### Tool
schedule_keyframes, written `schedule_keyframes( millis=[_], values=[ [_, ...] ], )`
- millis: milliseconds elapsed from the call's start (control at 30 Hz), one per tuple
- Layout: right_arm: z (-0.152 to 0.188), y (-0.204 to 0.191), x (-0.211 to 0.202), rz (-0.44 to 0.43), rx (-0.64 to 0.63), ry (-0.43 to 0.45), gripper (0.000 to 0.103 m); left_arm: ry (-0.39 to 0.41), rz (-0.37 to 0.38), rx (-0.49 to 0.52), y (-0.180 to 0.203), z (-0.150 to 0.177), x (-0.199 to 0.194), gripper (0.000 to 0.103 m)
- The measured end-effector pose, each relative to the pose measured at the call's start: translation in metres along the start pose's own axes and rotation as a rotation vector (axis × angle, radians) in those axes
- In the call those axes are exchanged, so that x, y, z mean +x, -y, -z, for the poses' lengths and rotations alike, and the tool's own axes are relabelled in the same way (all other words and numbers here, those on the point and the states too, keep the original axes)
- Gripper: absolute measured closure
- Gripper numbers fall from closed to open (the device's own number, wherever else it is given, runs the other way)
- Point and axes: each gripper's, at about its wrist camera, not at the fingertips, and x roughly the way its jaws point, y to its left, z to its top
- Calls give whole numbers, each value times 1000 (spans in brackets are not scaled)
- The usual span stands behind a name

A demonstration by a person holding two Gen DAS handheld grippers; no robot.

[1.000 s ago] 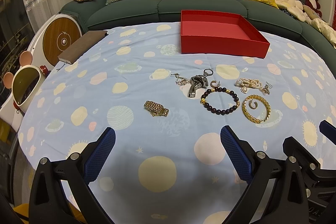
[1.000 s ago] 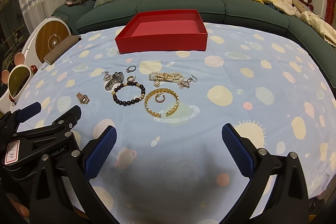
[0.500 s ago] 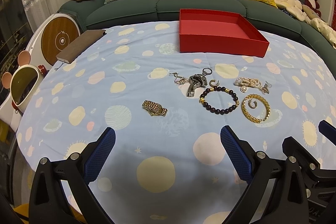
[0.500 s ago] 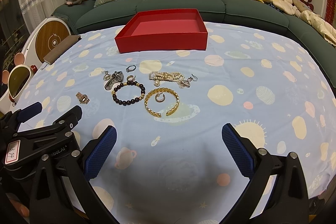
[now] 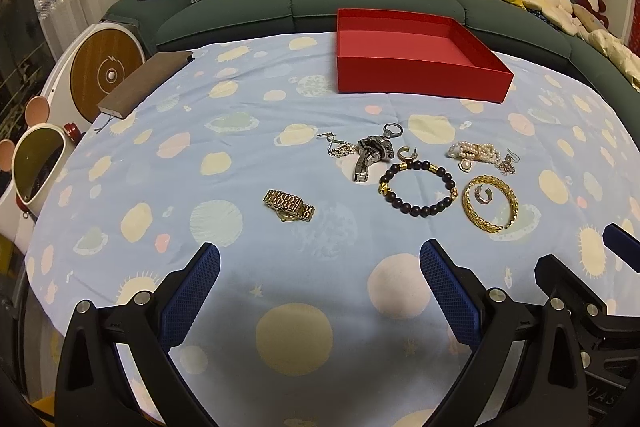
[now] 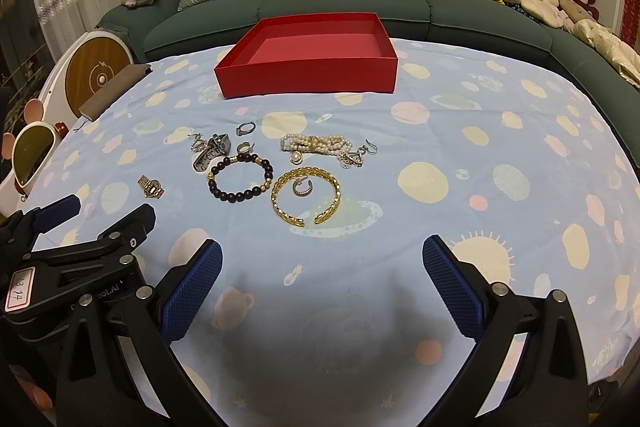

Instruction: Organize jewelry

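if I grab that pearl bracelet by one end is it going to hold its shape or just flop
The pearl bracelet lies bunched in several loose strands, so it would likely go limp and dangle. Round beads may slip between flat gripper pads. A pendant and an earring lie against it and might snag and get dragged along.

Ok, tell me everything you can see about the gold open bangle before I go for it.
The gold open bangle is a C-shaped cuff of chain-like links, shiny metal by its look. It lies flat on the planet-print cloth, its gap facing the right gripper. A small hoop earring sits inside its ring. The dark bead bracelet lies just to its left, the pearl bracelet beyond it. No gripper touches it.
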Motion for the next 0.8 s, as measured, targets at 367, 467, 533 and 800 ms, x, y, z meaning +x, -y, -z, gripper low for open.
schedule_keyframes(
  millis=[367, 467, 533, 800],
  values=[
    [-12, -4, 45, -10, -2, -31, 8, -25, 12, -55, -23, -11, 18, 5],
    [-14, -8, 60, -18, -11, -56, 14, -31, 18, -82, -34, -14, 24, 5],
    [-14, -10, 67, -17, -27, -67, 17, -39, 18, -91, -39, -15, 29, 5],
    [-14, -4, 82, -35, -28, -77, 30, -55, 48, -92, -47, -15, 45, 5]
  ],
)
